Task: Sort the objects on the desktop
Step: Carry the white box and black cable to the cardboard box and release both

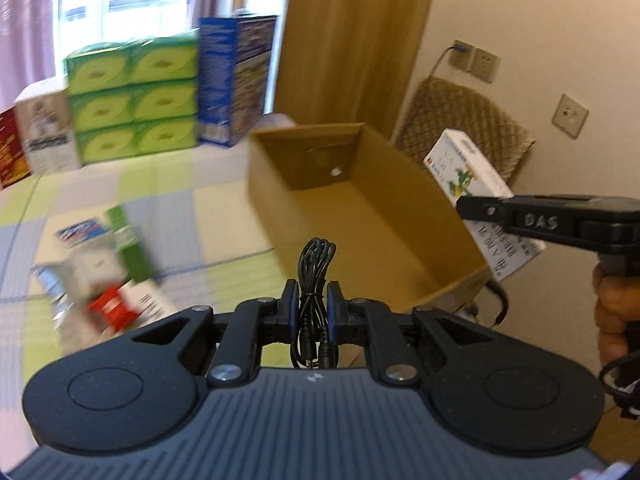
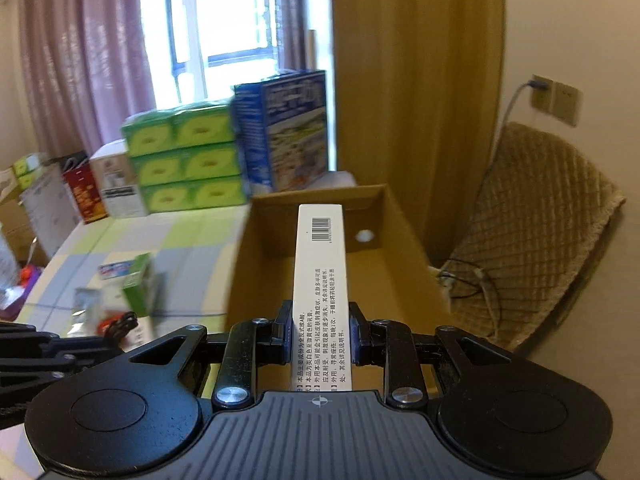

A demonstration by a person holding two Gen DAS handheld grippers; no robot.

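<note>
Here, working left to right across the left wrist view, I see a blurred heap of small cartons point(image 1: 100, 276) low on the left, resting on the green-and-lilac checked table cover point(image 1: 168, 196); these remain unsorted. At the bottom centre my left gripper point(image 1: 313, 312) is clamped on a coiled black audio cable point(image 1: 314, 280), whose loops stand up above the pads while its two plugs dangle below. Right of centre sits the open brown cardboard box point(image 1: 372, 216), apparently empty. At the right edge my right gripper point(image 1: 476, 210) pinches a long white medicine carton with printed text point(image 1: 476, 184), held above the box's right wall.

In the right wrist view, that white carton point(image 2: 318, 280) runs straight out from the closed jaws, with the box point(image 2: 384, 264) beneath and beyond it.

My worries: the cable bundle is loose, so a strand or plug could snag a finger point(image 1: 290, 304) at release and trail over the box rim. The carton sits near the right wall; if I let go there, it may tip outward toward the woven brown chair point(image 1: 468, 128). Both grippers crowd one opening, so they could collide.
</note>
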